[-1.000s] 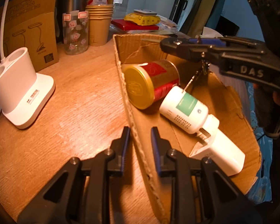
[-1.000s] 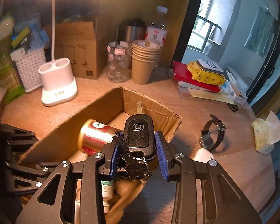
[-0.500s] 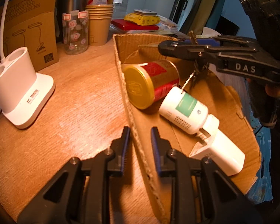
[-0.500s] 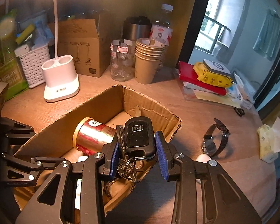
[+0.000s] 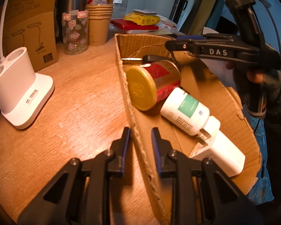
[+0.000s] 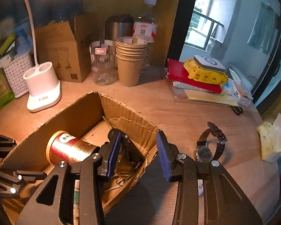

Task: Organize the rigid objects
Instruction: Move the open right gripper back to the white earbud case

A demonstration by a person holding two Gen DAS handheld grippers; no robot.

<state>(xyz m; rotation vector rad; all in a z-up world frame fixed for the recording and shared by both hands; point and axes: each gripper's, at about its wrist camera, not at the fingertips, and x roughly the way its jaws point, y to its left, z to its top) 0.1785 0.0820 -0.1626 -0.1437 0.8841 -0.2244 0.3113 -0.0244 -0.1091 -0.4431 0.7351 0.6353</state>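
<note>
An open cardboard box [image 5: 224,101] lies on the wooden desk. In it are a red and gold can [image 5: 151,82], a white bottle [image 5: 187,110] with a green label, and a white device [image 5: 219,150]. My left gripper [image 5: 140,133] is shut on the box's near wall. My right gripper [image 6: 137,140] hovers over the box's far corner; its jaws are opening and nothing is between them. The car key [image 5: 155,58] with its key bunch [image 6: 124,161] lies in the box behind the can [image 6: 69,148]. A wristwatch [image 6: 209,146] lies on the desk right of the box.
A white lamp base [image 5: 20,90], a glass jar [image 5: 75,31], stacked paper cups [image 5: 99,24] and a brown carton [image 5: 28,33] stand at the back left. A red book with a yellow pack [image 6: 204,73] and a tissue pack [image 6: 269,140] lie to the right.
My right gripper moved further over the box and let go of the car key, which dropped into the box behind the can. The left gripper kept its hold on the wall.
</note>
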